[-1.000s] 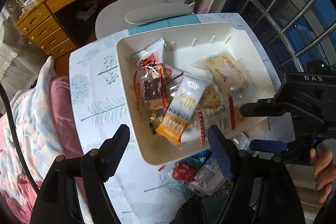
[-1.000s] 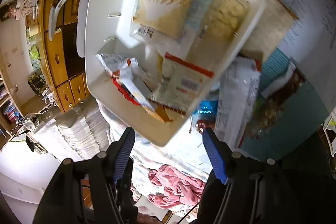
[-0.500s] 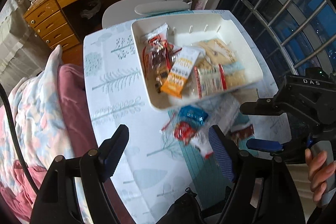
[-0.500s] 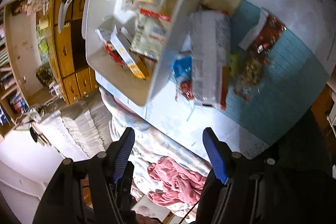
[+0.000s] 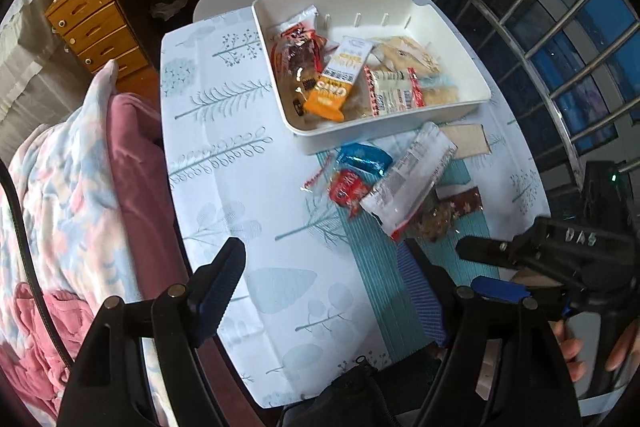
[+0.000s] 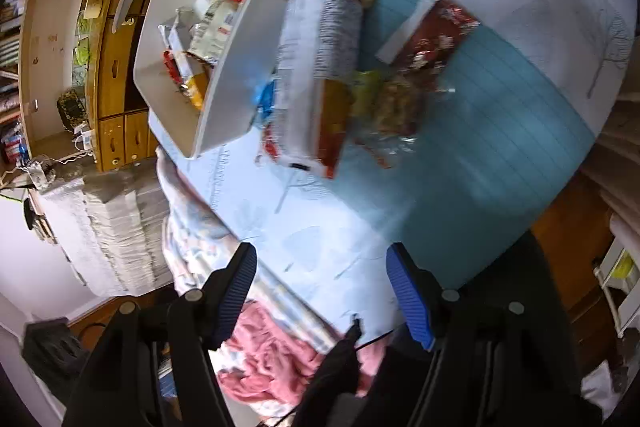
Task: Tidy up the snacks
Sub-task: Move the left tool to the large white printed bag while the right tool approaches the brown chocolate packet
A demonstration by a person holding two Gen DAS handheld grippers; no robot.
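one white tray (image 5: 472, 67), two empty grippers: left gripper (image 5: 324, 281), right gripper (image 6: 322, 285)

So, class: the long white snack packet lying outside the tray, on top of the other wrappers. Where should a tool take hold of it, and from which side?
Grip the long white packet across its narrow width, near the middle, coming from above. It lies flat and diagonal on the loose wrappers beside the white tray. Its upper end is close to the tray wall, so the middle looks freer. Turn the tool so the fingers straddle the long edges.
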